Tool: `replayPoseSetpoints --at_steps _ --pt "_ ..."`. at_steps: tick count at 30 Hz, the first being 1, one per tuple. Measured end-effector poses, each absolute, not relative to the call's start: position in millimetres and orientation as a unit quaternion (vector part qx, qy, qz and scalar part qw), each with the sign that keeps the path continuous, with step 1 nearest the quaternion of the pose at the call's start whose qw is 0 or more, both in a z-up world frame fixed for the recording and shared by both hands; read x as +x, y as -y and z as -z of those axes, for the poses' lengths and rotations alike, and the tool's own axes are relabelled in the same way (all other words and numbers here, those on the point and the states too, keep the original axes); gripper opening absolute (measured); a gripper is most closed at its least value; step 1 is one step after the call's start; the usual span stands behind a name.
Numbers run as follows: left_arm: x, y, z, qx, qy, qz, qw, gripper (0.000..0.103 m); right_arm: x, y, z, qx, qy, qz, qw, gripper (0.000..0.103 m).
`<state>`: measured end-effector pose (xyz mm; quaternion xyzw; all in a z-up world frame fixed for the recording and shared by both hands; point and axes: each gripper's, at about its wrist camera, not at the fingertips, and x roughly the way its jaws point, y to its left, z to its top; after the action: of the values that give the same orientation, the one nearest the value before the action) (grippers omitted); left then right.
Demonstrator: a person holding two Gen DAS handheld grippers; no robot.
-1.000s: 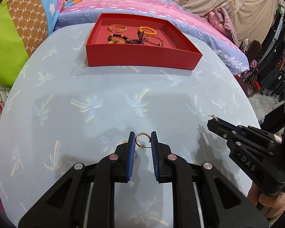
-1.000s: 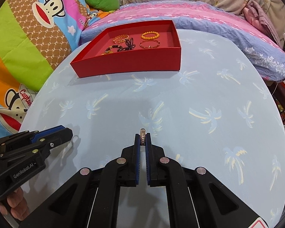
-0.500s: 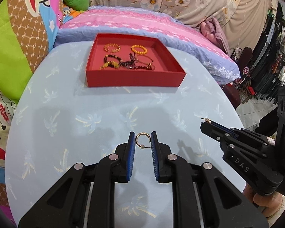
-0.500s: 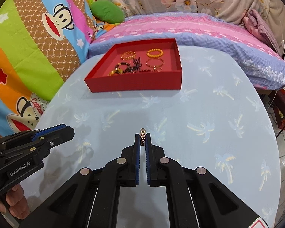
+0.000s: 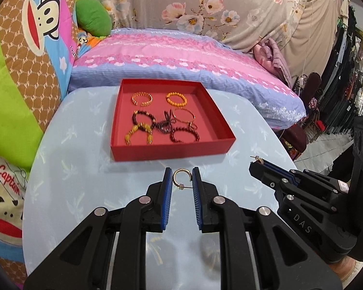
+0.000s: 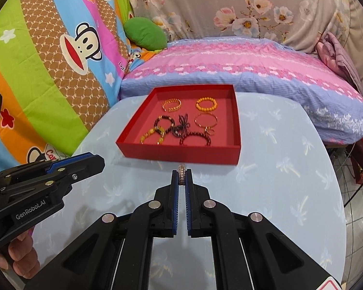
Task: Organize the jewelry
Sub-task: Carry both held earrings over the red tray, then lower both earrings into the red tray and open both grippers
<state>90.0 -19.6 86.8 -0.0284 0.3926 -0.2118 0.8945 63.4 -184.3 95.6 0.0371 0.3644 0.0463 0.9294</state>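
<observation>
left gripper [image 5: 182, 178] pinching a gold hoop earring [image 5: 180, 176] flat between its blue pads, jaws only a little apart, above the pale blue table [image 5: 84, 181]. right gripper [image 6: 181, 177] clamped nearly closed on a second gold earring [image 6: 181, 176], edge-on between the tips. both just short of the red tray [image 5: 171, 148] holding bracelets [image 5: 162, 120].

Blue palm-print table [image 5: 79, 193]; red tray [image 5: 171, 149] on it.
</observation>
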Motion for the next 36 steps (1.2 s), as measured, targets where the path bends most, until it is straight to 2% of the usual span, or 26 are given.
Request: replayPoseSetpoints --at_steps 15,36 --pt "169.8 31.3 -96.5 -0.026 -0.374 0.206 0.904 0.016 141.1 185.9 -106.4 0.031 -0.35 -0.05 0.935 0.005" --pt "300.2 65.6 -47.8 0.005 -0.406 0.178 0.896 0.016 277.6 199.0 -76.3 0.036 -0.379 -0.036 0.924 0.005"
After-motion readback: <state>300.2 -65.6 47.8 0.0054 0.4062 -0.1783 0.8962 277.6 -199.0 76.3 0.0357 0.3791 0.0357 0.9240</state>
